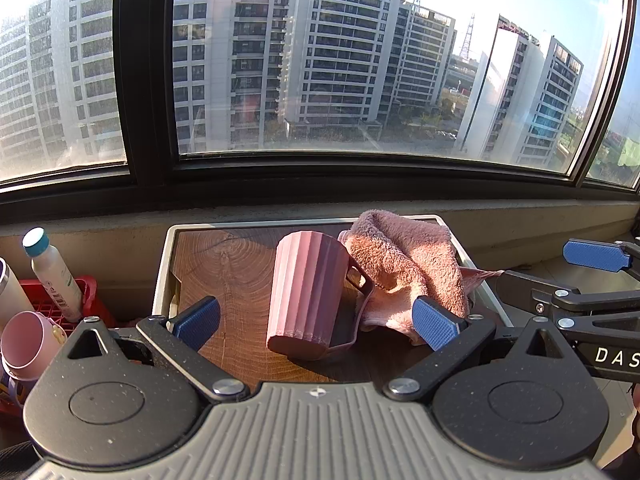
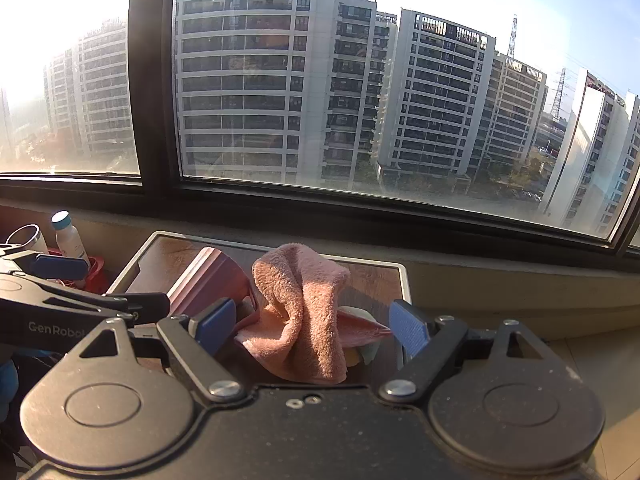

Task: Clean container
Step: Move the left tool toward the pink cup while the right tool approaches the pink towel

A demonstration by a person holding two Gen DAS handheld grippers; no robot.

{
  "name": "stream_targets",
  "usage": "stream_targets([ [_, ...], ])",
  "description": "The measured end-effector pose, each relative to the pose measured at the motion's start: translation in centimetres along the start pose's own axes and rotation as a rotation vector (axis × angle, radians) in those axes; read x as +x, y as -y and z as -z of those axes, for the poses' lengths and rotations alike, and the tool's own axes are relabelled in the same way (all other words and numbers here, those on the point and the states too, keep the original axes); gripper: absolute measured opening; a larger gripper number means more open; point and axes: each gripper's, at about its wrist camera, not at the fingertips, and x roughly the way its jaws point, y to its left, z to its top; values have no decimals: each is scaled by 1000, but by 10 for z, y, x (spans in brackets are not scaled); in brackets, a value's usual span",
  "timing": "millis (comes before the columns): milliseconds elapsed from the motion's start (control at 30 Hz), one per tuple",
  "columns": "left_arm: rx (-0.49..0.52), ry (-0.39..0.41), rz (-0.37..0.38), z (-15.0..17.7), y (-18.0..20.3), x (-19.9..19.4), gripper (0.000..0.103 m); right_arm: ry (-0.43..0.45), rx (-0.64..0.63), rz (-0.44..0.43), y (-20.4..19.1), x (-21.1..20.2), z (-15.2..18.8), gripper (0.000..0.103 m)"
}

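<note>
A pink ribbed cup (image 1: 306, 296) with a handle stands on a wood-patterned tray (image 1: 224, 268), leaning slightly. A crumpled pink towel (image 1: 404, 268) lies just right of it, touching the handle side. My left gripper (image 1: 316, 322) is open, its blue pads on either side of the cup without touching it. In the right wrist view the towel (image 2: 304, 308) sits between the wide-open jaws of my right gripper (image 2: 310, 330), and the cup (image 2: 212, 280) is to its left, partly hidden by the left gripper's arm. A small pale object peeks out under the towel.
A white bottle with a blue cap (image 1: 52, 272) stands in a red basket (image 1: 60, 300) left of the tray, beside a pink mug (image 1: 28, 344). A window ledge (image 1: 320, 216) and large window run behind the tray. The right gripper's blue pad (image 1: 592, 256) shows at the right.
</note>
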Motion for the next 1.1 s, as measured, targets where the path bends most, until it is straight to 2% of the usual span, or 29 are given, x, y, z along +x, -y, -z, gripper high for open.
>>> stream_targets([
  [667,5,-12,6,1,1,3,103,-17,-1,-4,-2,1,2,84],
  [967,38,-35,-53,-8,-4,9,103,-114,-25,-49,7,25,-11,84],
  [1100,56,-59,-67,-12,-9,19,103,-112,-85,-46,13,40,-21,84],
])
